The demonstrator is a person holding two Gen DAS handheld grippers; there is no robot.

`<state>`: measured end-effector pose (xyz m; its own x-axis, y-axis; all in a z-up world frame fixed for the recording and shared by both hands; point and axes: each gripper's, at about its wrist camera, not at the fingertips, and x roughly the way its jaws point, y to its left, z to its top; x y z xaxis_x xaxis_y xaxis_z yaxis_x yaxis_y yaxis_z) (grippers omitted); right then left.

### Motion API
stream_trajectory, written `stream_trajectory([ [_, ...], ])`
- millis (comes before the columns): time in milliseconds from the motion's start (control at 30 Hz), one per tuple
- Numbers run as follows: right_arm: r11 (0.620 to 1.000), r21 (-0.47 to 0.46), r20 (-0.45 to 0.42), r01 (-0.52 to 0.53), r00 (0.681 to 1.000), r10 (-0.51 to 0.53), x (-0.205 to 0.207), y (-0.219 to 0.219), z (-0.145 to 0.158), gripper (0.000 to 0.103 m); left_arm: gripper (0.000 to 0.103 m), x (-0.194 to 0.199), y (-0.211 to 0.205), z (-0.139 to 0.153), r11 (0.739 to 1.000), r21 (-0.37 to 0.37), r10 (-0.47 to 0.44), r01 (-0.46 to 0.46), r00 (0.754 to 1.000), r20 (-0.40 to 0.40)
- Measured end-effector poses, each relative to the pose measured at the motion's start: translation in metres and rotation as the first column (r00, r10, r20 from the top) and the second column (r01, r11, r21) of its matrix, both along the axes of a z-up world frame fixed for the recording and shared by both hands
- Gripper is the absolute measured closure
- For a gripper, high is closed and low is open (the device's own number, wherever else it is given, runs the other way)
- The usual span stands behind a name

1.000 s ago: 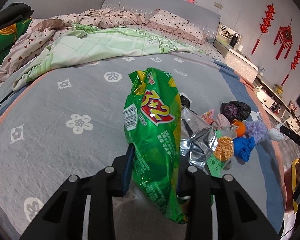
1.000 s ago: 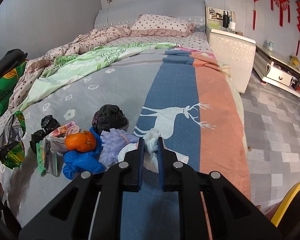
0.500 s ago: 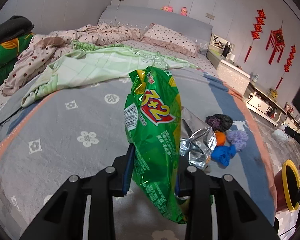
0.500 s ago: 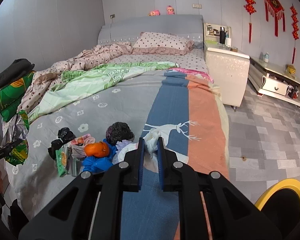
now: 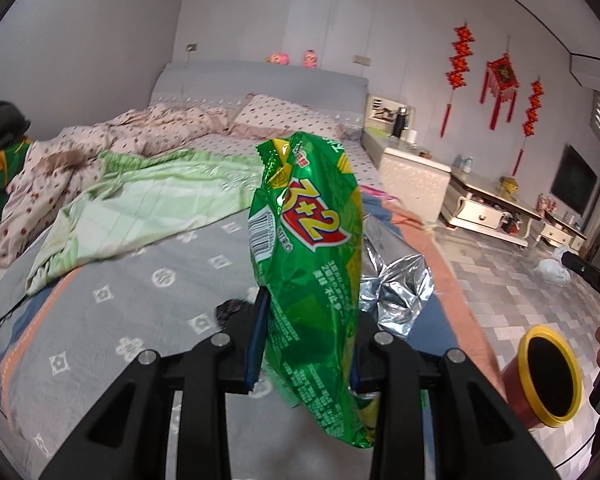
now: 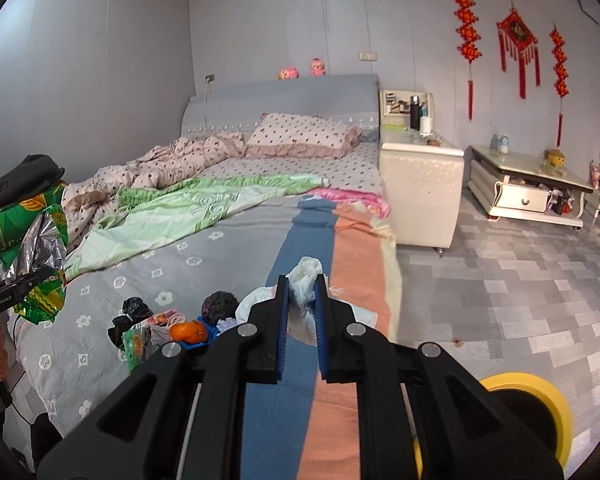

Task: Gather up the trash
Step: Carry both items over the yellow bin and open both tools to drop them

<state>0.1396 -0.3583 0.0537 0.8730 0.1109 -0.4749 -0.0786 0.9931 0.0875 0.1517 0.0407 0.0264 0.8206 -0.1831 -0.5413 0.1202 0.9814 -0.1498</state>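
My left gripper (image 5: 306,320) is shut on a green snack bag (image 5: 312,240) with a silver foil inside (image 5: 396,288), held upright above the bed. It also shows at the left of the right wrist view (image 6: 40,248). My right gripper (image 6: 302,304) is shut on a crumpled white tissue (image 6: 306,280), lifted above the bed's foot end. A pile of trash stays on the grey bedspread: an orange peel (image 6: 188,331), black bags (image 6: 130,314), a dark ball (image 6: 220,304), a green wrapper (image 6: 134,346). A yellow-rimmed bin (image 5: 550,376) stands on the floor to the right, and also shows at the lower right of the right wrist view (image 6: 536,408).
The bed (image 6: 228,248) carries a green blanket (image 6: 204,208), a dotted quilt and pillow. A white nightstand (image 6: 420,196) and a low TV cabinet (image 6: 528,196) stand to the right. The tiled floor (image 6: 520,300) lies open between bed and cabinet.
Both grippers have risen and pulled back from the bed with their loads. The trash pile now sits lower and farther away, and the yellow bin has come into view.
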Motion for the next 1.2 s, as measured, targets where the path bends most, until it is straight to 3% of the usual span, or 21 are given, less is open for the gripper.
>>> stream_trajectory([
  [267,0.995,-0.003,0.072,0.1,0.992,-0.1,-0.048,-0.056,0.04,0.092,0.074,-0.003,-0.084,0.036,0.988,0.015,-0.154,0.154,0.987,0.054],
  [567,0.972,0.026,0.095,0.232,0.968,-0.233,-0.092,-0.128,0.053,0.092,0.074,-0.006,-0.179,0.053,0.95,0.027,-0.312,0.311,0.947,0.072],
  [867,0.939,0.047,0.074,0.341,0.936,-0.344,-0.127,-0.19,0.034,0.092,0.074,-0.002,-0.272,0.039,0.892,0.037,-0.451,0.45,0.892,0.039],
  [1200,0.896,0.076,-0.011,0.438,0.899,-0.438,-0.14,-0.243,-0.02,0.091,0.074,0.008,-0.357,-0.004,0.833,0.032,-0.55,0.552,0.834,-0.044],
])
